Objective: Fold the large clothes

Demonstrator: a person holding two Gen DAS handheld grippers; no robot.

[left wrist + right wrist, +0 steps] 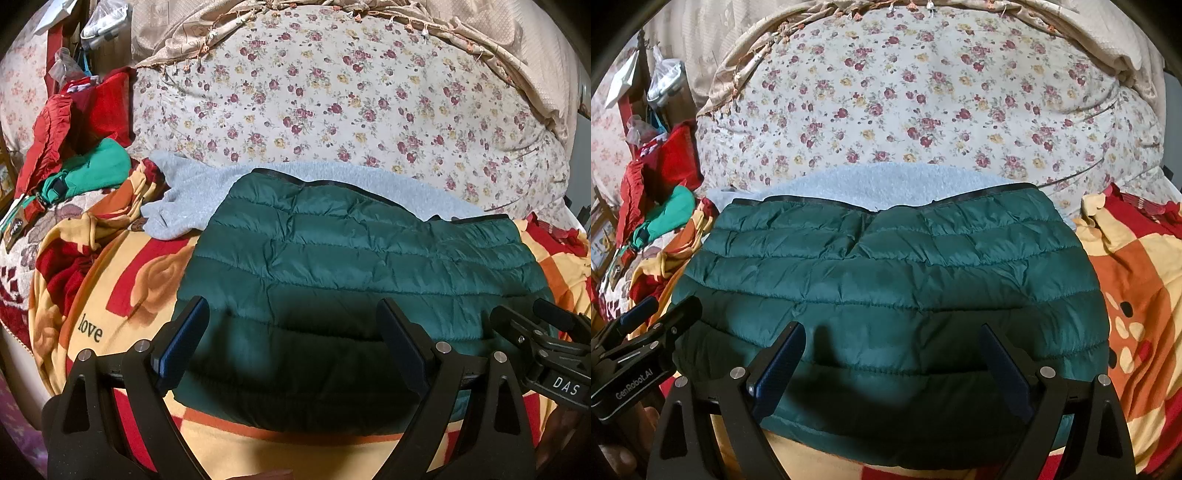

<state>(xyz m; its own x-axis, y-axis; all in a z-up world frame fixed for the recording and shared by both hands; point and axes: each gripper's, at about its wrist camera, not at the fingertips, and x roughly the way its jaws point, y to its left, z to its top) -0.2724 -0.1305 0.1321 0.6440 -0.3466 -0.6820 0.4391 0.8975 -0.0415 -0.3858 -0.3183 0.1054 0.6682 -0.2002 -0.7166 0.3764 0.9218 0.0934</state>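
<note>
Bed: floral quilt (332,96) fills the far half of both views, with a red and yellow blanket (122,295) spread in front as the working surface.
Jacket: green quilted jacket (886,280) lies folded flat on the blanket at the centre of both views, its dark-trimmed edge towards twelve o'clock and overlapping a pale blue fleece (184,199).
Left gripper: left gripper (291,332) hovers over the jacket's near edge, fingers spread wide with nothing between them.
Right gripper: right gripper (892,354) hangs beside it in the same way, fingers wide apart and empty (the two tools sit close together).
Slip risk: the jacket's shell looks slick and puffy, so a shallow pinch would likely catch only the top layer and let the fold spring apart.
Snag risk: a deep bite at the near edge could grab the blanket too and drag it along.
Clutter risk: the red clothes (74,122) and green garment (99,170) at nine o'clock could be knocked if the jacket is swung that way.
Collision risk: the grippers could bump each other when closing.
</note>
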